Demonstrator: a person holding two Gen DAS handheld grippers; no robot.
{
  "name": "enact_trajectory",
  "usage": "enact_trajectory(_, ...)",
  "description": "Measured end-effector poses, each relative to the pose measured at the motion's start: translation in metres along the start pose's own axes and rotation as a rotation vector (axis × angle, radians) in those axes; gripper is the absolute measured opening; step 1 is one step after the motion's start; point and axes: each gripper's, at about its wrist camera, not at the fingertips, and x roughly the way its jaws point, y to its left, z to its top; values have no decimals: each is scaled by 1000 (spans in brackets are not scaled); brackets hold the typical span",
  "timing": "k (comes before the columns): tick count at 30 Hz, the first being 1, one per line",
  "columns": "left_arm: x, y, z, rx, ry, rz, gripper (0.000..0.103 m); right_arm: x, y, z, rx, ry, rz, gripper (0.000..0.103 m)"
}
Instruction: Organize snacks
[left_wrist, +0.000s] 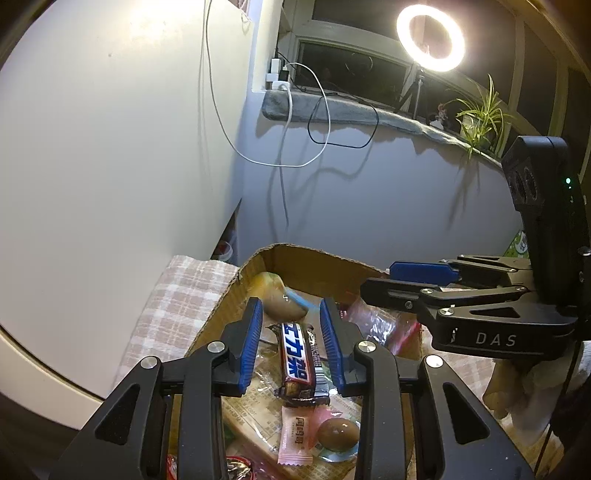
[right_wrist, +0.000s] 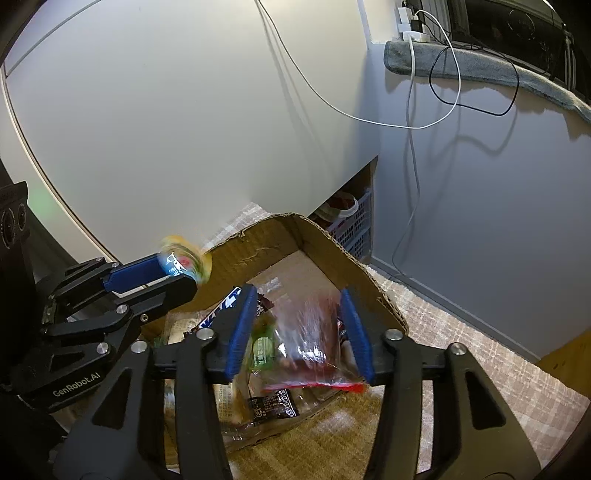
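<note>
Blue-padded jaws of both grippers are held over a cardboard box (right_wrist: 325, 236) of snacks.
Left gripper (right_wrist: 173, 273) is clamped on a small wrapped sweet (right_wrist: 184, 260); right gripper (right_wrist: 299, 332), jaws apart, is best cleared before the red bag (right_wrist: 317, 354) settles.

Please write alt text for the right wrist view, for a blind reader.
A blurred clear bag with red contents is between the open jaws of the right gripper, above a cardboard box of snacks. The left gripper has a yellow packet at its tips.

Chocolate bar (left_wrist: 297, 360) and wrapped egg (left_wrist: 338, 432) in the cardboard box (left_wrist: 317, 260) — box on the checked cloth (left_wrist: 177, 295).
</note>
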Motion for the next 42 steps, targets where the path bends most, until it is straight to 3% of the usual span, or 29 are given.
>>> enact_trajectory(2,0,0,0,0,-3,5,31,0,1,0,-3,-1,-5,51)
enact_trajectory(5,-1,2,-1,-1,-6,11,37,-1,2,0,-12,-6,-27,66)
enact_trajectory(8,-2,5,-1,-9,-14,25,54,-1,1,1,-15,-7,-37,68)
enact_trajectory(10,-3,6,-1,-15,-18,32,64,0,1,1,-15,-9,-50,78)
enact_trajectory(15,-6,9,-3,-15,-19,37,64,-4,1,1,-18,-26,-73,88)
enact_trajectory(30,-40,4,-12,-26,-68,47,64,-30,24,-12,-44,-76,-88,89)
enact_trajectory(33,-49,2,-15,-32,-80,53,71,-40,31,-16,-49,-99,-91,89)
enact_trajectory(42,-76,-3,-26,-44,-114,77,76,-66,51,-32,-71,-148,-109,89)
